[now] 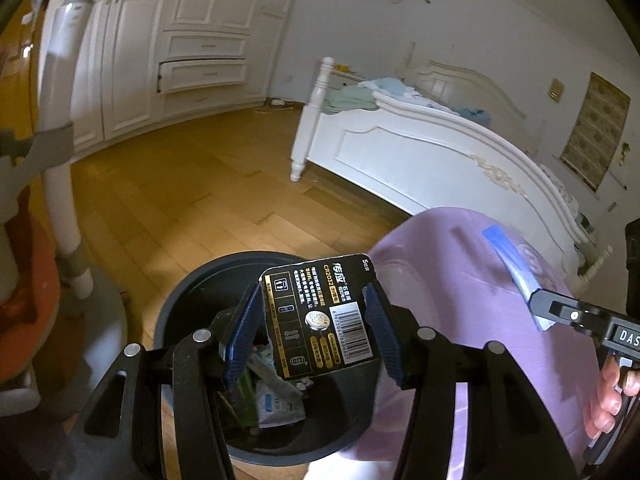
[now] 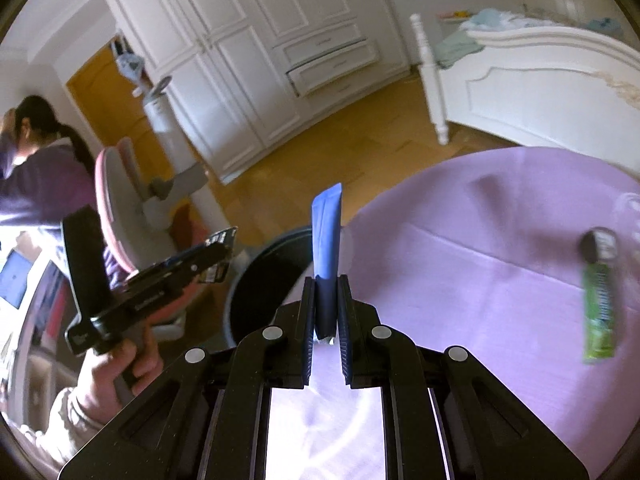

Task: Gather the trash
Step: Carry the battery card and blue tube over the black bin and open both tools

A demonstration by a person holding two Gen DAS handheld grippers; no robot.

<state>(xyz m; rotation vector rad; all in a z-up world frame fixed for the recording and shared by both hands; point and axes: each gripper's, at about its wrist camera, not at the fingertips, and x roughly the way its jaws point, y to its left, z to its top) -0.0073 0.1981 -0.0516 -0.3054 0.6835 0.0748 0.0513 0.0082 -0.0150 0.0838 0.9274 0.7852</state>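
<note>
My left gripper [image 1: 311,300] is shut on a black battery card [image 1: 320,320], its blue pads pressing on both edges. The card hangs over the open dark bin [image 1: 192,284], which holds several wrappers. My right gripper [image 2: 326,286] is shut on a blue wrapper [image 2: 327,232] that sticks up from the pads, above the edge of the purple-clothed table [image 2: 480,240]. The bin [image 2: 260,280] stands just beyond it on the floor. In the right wrist view the left gripper [image 2: 224,256] with the card [image 2: 219,238] shows at the left, held by a hand.
A green wrapper [image 2: 598,312] and a dark round thing [image 2: 598,244] lie on the purple cloth at the right. A white bed [image 1: 420,160], a white wardrobe [image 1: 180,40], a pink chair [image 2: 120,208] and a seated person [image 2: 36,168] stand around the wooden floor.
</note>
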